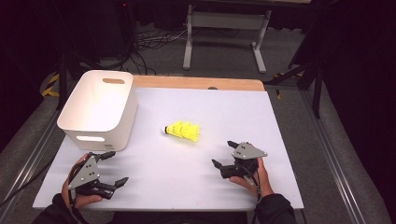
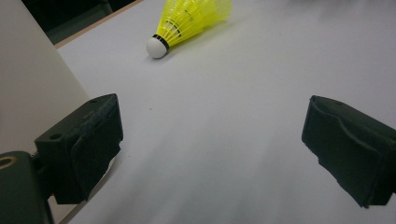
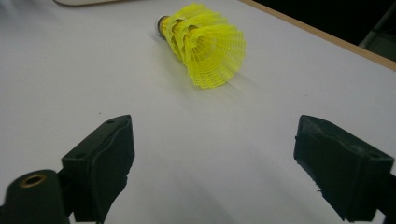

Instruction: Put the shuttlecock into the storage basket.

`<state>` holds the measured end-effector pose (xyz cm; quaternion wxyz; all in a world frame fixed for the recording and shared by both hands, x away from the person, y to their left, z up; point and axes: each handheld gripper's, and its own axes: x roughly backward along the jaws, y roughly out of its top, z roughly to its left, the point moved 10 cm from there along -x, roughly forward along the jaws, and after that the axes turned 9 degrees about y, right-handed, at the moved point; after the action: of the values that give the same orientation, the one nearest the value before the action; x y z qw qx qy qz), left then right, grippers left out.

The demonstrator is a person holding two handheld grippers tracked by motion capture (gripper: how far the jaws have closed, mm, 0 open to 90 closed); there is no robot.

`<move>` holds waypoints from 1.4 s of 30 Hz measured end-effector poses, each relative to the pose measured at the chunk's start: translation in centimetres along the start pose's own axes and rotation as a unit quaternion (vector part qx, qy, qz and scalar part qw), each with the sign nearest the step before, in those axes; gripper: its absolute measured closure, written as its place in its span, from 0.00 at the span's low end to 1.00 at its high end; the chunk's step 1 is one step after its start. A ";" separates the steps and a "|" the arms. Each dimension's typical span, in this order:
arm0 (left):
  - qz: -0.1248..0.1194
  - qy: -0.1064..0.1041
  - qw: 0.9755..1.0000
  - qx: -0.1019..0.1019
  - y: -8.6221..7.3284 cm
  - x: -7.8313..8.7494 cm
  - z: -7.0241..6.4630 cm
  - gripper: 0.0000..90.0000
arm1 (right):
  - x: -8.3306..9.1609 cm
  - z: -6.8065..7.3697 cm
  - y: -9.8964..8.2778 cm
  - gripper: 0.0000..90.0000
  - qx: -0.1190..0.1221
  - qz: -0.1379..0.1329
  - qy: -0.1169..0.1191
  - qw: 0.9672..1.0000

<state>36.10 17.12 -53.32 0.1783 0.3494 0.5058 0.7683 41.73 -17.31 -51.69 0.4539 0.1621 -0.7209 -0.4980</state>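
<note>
A yellow shuttlecock [image 1: 183,130] lies on its side in the middle of the white table top [image 1: 205,186], its white cork tip pointing left. In the left gripper view the shuttlecock [image 2: 189,22] lies ahead with its cork nearest; in the right gripper view the shuttlecock [image 3: 204,42] shows its open skirt. My left gripper [image 1: 111,168] sits at the front left, jaws wide apart and empty. At the front right my right gripper [image 1: 224,154] is open too, nothing between its jaws. Both rest a short way from the shuttlecock.
A white plastic bin [image 1: 100,108] with handle slots stands at the table's back left, just beyond my left gripper; its wall [image 2: 32,88] shows beside the left jaw. The table's wooden back edge [image 1: 196,83] lies behind. A metal frame [image 1: 224,28] and cables stand on the floor beyond.
</note>
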 end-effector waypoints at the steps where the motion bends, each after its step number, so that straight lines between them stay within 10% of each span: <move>1: 0.000 0.000 1.000 0.000 0.0 0.0 0.0 0.07 | -0.3 0.0 0.1 0.15 0.000 0.003 0.002 1.000; 12: 0.003 -0.004 1.000 0.001 -0.1 -0.1 -0.1 0.07 | -5.3 0.5 1.6 0.21 -0.005 0.043 0.065 0.997; 42: 0.003 -0.015 1.000 -0.003 -0.1 -0.2 -0.5 0.07 | -14.4 0.8 4.8 0.43 -0.061 0.089 0.089 0.990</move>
<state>35.86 16.72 -53.58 0.1850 0.3617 0.4998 0.7649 49.82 -4.83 -54.73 0.5682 0.1130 -0.6574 -0.4818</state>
